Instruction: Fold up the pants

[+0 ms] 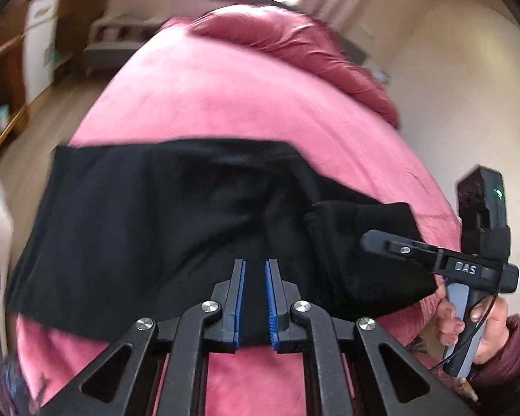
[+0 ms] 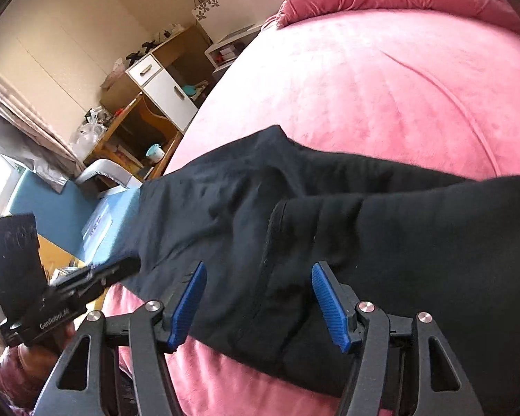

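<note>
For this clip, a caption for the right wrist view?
Open right claw over black pants on a pink bed.

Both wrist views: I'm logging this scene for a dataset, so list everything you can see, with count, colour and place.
Black fabric pants: one, black, spread across the near part of the bed, one end overhanging its edge.
Pink velvety bed cover: one, pink, beneath the pants.
Crumpled dark-pink duvet: one, dark pink, at the far end of the bed.
White drawer cabinet: one, white, beside the bed.
Wooden shelf unit: one, brown, next to the cabinet.
Teal cup: one, teal, in the shelf unit.
Left gripper: black with blue pads, narrowly open, over the pants.
Right gripper: black with blue pads, wide open, over the pants.
</note>
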Demonstrator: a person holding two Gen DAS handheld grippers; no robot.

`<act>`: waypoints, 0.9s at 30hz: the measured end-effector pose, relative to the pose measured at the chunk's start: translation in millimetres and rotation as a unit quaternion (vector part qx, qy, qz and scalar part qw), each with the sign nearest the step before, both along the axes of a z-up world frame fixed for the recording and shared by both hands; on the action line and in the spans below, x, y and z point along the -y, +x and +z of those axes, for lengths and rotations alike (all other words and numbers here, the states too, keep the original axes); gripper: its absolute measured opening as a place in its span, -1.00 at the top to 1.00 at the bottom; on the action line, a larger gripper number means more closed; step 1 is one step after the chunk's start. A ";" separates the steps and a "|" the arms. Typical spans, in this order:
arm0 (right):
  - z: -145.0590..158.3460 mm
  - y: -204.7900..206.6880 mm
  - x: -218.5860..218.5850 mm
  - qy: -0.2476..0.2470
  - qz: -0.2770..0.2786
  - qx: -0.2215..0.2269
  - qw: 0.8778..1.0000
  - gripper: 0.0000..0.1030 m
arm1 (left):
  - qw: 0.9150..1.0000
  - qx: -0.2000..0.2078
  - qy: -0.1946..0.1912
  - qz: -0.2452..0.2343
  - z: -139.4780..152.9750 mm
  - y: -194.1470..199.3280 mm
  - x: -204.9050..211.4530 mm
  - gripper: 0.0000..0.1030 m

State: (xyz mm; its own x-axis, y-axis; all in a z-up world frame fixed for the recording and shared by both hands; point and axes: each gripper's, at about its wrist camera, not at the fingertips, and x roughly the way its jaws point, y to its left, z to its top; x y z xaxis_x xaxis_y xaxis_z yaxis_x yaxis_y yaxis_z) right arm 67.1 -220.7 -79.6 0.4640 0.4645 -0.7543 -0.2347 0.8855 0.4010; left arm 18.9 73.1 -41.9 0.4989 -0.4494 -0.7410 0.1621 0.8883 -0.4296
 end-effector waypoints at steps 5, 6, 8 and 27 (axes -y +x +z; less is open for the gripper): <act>-16.6 -2.1 -19.9 -0.007 0.013 -0.015 1.000 -0.25 | 0.976 -0.128 -0.080 0.157 -38.1 -24.6 -76.4 0.39; -19.7 -2.3 -22.5 -0.006 0.014 -0.018 1.000 -0.25 | 0.969 -0.142 -0.090 0.181 -44.0 -29.4 -88.0 0.34; -29.1 -2.0 -30.2 -0.007 0.017 -0.023 1.000 -0.26 | 0.955 -0.154 -0.085 0.240 -52.2 -38.8 -113.0 0.30; -20.6 -2.5 -36.6 -0.032 0.012 -0.019 0.999 -0.27 | 0.930 -0.114 -0.150 0.316 -77.4 -13.9 -156.8 0.64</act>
State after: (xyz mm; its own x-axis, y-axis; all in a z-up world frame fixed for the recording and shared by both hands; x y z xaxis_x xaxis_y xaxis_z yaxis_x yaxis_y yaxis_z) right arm 64.6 -184.1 -100.2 0.4242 0.4262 -0.7990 -0.2421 0.9036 0.3534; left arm 5.1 229.9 -119.3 0.5784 -0.3227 -0.7492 -0.4785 0.6096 -0.6320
